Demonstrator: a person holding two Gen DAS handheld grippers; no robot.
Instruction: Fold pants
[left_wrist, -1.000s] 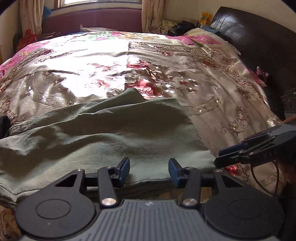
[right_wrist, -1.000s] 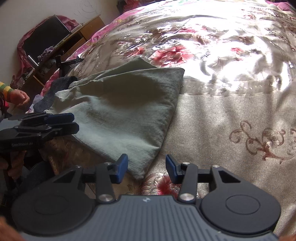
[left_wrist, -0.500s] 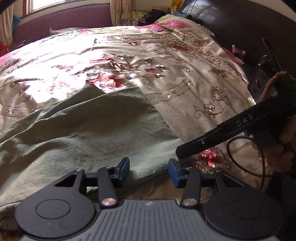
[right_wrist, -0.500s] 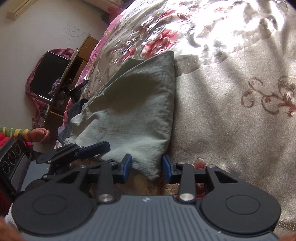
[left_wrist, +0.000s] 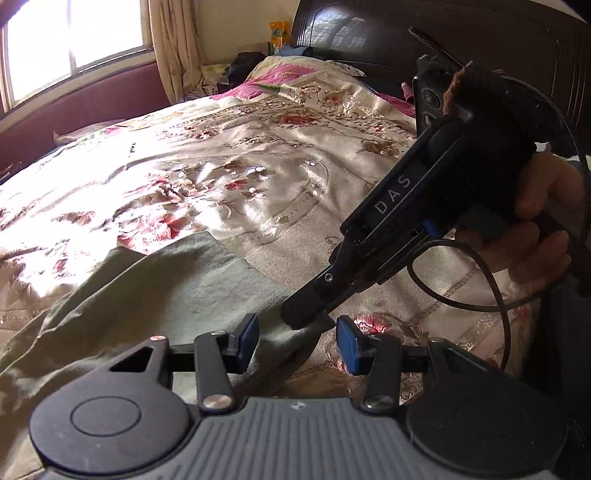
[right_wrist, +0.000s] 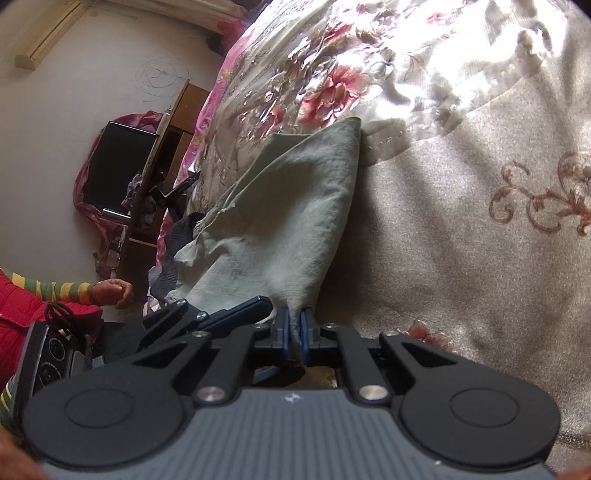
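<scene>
1. Versus a second ago: in the right wrist view the right claw (right_wrist: 294, 330) stood open just short of the near corner of the pants (right_wrist: 295, 221); its jaws have just been closing and now pinch that corner. The view has also rolled, so the bed (right_wrist: 461, 229) tilts steeply.
2. In the left wrist view the right claw (left_wrist: 306, 312), formerly at the right edge, now reaches in from the upper right to the pants' (left_wrist: 166, 295) edge at lower centre. A hand (left_wrist: 543, 221) holds its handle at the right edge.
3. Right claw: closed on the pants' corner; the cloth rises in a gathered point between the blue pads (right_wrist: 282, 328).
4. Left claw (left_wrist: 297, 343): about half open, nothing between the pads; its left pad (left_wrist: 247, 341) is over the pants' edge, contact not discernible. Opening unchanged from the earlier frame.
5. Pants: grey-green, wrinkled, lying on the floral bedspread at the bed's near edge; left wrist view, lower left to centre; right wrist view, centre, narrowing down to the gripped corner.
6. Right wrist view, left edge: a second person's hand (right_wrist: 112, 293) with a striped sleeve (right_wrist: 55, 291).
</scene>
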